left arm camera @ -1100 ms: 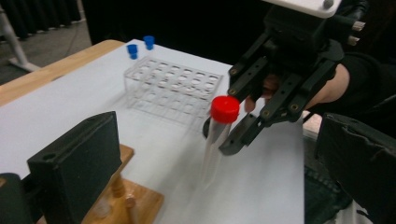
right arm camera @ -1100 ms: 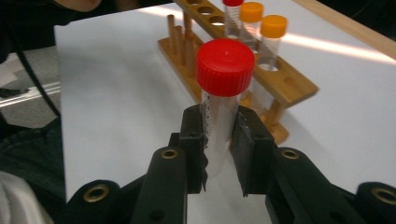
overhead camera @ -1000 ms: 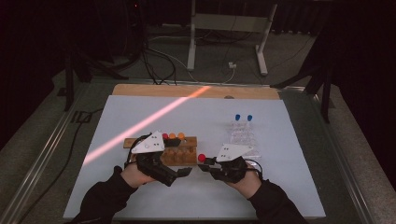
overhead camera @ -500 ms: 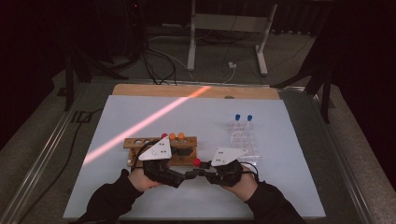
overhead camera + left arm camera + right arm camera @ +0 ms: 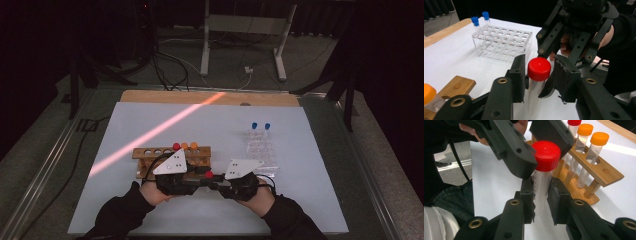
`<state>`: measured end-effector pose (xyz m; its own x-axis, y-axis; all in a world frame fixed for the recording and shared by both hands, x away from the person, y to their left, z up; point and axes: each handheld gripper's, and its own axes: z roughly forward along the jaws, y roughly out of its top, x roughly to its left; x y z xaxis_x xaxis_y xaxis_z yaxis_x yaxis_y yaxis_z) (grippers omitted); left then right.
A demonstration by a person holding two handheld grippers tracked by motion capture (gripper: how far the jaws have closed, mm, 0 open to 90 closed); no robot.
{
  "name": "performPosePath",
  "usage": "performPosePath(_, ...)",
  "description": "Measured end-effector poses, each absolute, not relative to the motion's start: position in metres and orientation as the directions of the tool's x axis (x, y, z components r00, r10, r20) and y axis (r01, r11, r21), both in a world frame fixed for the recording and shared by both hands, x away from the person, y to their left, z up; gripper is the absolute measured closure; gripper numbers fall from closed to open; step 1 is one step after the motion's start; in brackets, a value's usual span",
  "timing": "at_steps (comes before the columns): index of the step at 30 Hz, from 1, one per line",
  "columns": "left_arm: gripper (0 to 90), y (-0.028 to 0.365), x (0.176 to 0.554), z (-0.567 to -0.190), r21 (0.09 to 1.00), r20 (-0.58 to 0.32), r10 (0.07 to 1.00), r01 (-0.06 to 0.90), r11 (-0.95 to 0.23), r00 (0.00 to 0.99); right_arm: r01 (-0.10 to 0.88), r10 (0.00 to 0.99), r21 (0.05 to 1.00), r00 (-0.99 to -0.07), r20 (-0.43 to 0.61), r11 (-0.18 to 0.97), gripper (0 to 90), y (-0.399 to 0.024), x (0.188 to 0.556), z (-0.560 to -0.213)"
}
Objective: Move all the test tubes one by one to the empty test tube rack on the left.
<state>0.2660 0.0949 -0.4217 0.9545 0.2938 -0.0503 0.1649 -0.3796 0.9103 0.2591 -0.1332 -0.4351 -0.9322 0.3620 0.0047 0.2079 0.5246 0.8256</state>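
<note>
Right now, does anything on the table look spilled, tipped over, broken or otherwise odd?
Nothing looks spilled or broken. The one unusual thing is the red-capped tube, held upright off any rack: the right gripper clamps its body while the left gripper, jaws just closing, takes its cap. The wooden rack and clear rack stand level.

Black sleeves; black jaws, brass rivets, grey three-cornered plates.

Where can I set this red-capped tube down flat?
The white mat is bare left of the hands, and behind the wooden rack up to the board. It is crowded between the wooden rack and clear rack, where both tongs meet.
</note>
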Motion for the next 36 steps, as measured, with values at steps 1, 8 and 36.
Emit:
performPosePath(1, 68.6, 0.095, 0.266, -0.422, 0.912, -0.055, 0.287, 0.165, -0.377, 0.956, 0.208, 0.362, 0.826, -0.932, 0.006, 0.523, 74.7, -0.133, 0.259, -0.435)
performPosePath(8, 71.2, 0.095, 0.266, -0.421, 0.912, -0.047, 0.287, 0.158, -0.379, 0.957, 0.212, 0.358, 0.827, -0.934, 0.014, 0.521, 74.5, -0.134, 0.259, -0.435)
performPosePath(36, 71.5, 0.145, 0.278, -0.379, 0.931, 0.023, 0.479, 0.156, -0.329, 0.877, 0.278, 0.463, 0.874, -0.883, 0.071, 0.397, 9.3, -0.141, 0.266, -0.428)
